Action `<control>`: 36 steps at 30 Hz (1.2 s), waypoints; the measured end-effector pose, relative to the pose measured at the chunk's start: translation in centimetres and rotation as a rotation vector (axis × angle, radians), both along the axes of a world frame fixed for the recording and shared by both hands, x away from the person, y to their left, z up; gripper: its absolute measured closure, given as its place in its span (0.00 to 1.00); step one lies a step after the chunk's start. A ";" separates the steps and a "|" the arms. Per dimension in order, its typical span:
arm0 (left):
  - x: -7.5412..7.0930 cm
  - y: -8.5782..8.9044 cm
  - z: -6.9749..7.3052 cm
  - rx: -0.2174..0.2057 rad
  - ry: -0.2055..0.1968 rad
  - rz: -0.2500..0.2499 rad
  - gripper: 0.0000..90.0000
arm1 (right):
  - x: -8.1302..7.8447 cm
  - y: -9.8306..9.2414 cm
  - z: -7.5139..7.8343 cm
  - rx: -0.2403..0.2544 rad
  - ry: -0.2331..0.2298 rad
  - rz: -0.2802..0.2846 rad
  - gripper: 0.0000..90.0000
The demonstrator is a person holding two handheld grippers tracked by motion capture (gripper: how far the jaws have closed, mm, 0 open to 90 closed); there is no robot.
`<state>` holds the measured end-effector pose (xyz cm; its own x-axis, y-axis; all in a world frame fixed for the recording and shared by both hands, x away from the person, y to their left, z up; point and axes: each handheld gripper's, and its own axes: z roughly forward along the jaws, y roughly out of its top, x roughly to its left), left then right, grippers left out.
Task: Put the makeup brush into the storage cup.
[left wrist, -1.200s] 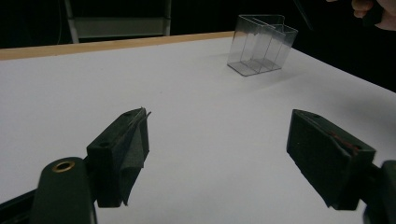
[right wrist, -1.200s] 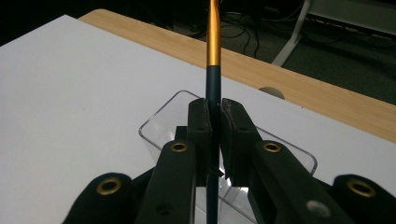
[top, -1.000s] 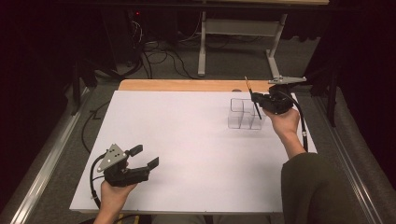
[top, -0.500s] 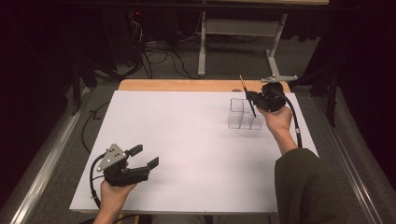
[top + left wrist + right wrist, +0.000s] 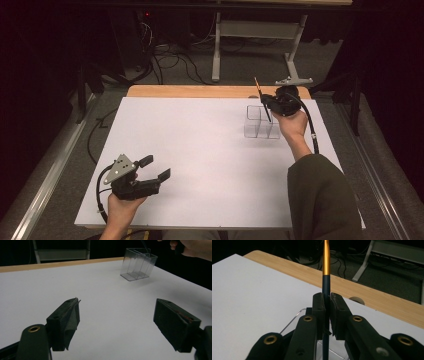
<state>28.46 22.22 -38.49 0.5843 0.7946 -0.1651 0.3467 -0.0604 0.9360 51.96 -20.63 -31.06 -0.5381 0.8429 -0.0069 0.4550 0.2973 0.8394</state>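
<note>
A slim pen (image 5: 259, 92) with a dark barrel and an orange upper end stands nearly upright in my right gripper (image 5: 270, 103), whose jaws are shut on its barrel (image 5: 326, 285). Its lower end hangs at the top of a clear plastic holder (image 5: 261, 123) with several compartments, at the far right of the white surface. I cannot tell whether the tip is inside. The right gripper (image 5: 326, 308) shows the pen pinched between both pads. My left gripper (image 5: 155, 167) rests near the front left, open and holding nothing. From the left gripper (image 5: 116, 322) the holder (image 5: 138, 263) is far ahead.
The white sheet (image 5: 200, 150) covers most of the table, with a wooden strip (image 5: 200, 91) along the far edge and a round hole (image 5: 356, 300) in it. Beyond are a metal stand (image 5: 235, 30) and floor cables (image 5: 165, 55).
The right hand has carried the pen leftwards and slightly down, so it now stands over the clear holder. The left hand has stayed put.
</note>
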 end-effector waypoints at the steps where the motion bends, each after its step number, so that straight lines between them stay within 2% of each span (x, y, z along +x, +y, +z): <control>1: 0.0 0.0 0.0 0.002 0.000 -0.001 0.24 | 0.0 0.0 0.0 0.006 0.002 -0.005 0.94; 14: 0.0 0.0 0.0 -0.001 0.000 0.000 0.24 | 0.5 0.2 -0.8 0.001 0.006 -0.009 0.94; 31: -0.1 0.1 0.0 0.000 -0.002 0.002 0.24 | 0.1 -0.1 -0.8 -0.005 0.021 -0.010 0.94; 36: -0.1 0.0 0.0 -0.001 -0.002 0.001 0.24 | -0.1 -0.1 -0.7 -0.021 0.023 -0.005 0.94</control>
